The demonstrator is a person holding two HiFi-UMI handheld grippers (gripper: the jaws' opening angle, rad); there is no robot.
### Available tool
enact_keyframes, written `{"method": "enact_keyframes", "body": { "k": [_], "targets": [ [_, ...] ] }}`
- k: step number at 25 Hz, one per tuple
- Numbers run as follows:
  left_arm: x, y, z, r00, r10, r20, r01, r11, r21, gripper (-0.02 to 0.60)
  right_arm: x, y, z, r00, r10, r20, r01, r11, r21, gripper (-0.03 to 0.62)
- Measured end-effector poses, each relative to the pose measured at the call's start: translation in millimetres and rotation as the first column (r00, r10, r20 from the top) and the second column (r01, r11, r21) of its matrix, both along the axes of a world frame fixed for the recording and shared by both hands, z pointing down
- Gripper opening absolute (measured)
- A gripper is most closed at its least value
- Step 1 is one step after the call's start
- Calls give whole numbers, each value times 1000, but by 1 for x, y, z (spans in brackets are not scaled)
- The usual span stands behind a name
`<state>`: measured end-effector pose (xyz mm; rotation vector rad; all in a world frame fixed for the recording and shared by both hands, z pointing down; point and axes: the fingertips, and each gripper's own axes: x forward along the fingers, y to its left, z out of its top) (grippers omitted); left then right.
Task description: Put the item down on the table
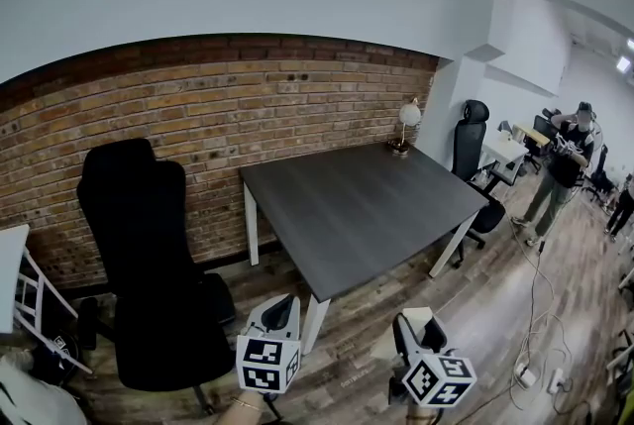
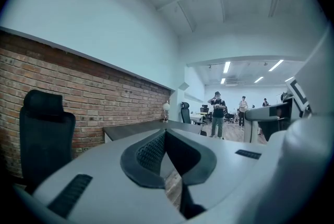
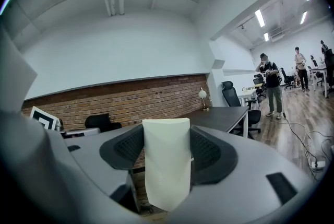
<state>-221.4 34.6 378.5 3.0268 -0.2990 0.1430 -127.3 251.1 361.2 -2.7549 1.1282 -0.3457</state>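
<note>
My right gripper (image 3: pixel 167 130) is shut on a cream-white, block-shaped item (image 3: pixel 167 165) that stands upright between its black pads. In the head view this gripper (image 1: pixel 411 326) hangs over the wooden floor, short of the near corner of the dark grey table (image 1: pixel 367 205), and a bit of the pale item (image 1: pixel 420 315) shows at its tip. My left gripper (image 1: pixel 281 312) is beside it, close to the table's near-left leg. In the left gripper view the left gripper (image 2: pixel 166 133) has its jaw tips together with nothing between them.
A small lamp (image 1: pixel 404 124) stands on the table's far corner by the brick wall. A black office chair (image 1: pixel 149 265) is at the left, another (image 1: pixel 474 144) beyond the table's right side. A person (image 1: pixel 565 165) stands far right, with cables (image 1: pixel 535 314) on the floor.
</note>
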Motion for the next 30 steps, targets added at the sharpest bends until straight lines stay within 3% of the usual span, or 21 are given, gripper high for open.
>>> {"method": "enact_keyframes", "body": {
  "k": [8,18,30],
  "targets": [
    [28,8,15,999,17,34,-17,1000,-4,15,26,8,20,999,9,49,-10,1000,11,293],
    [75,-10,19,1000,-12,13,12,999,-38,15,75,-12,20,1000,-17,22,17,1000,-23,293],
    [162,-38,24,999,12,29,-11,999,-50,15,163,-38,22,999,0,39,2,999,-36,293]
  ]
}}
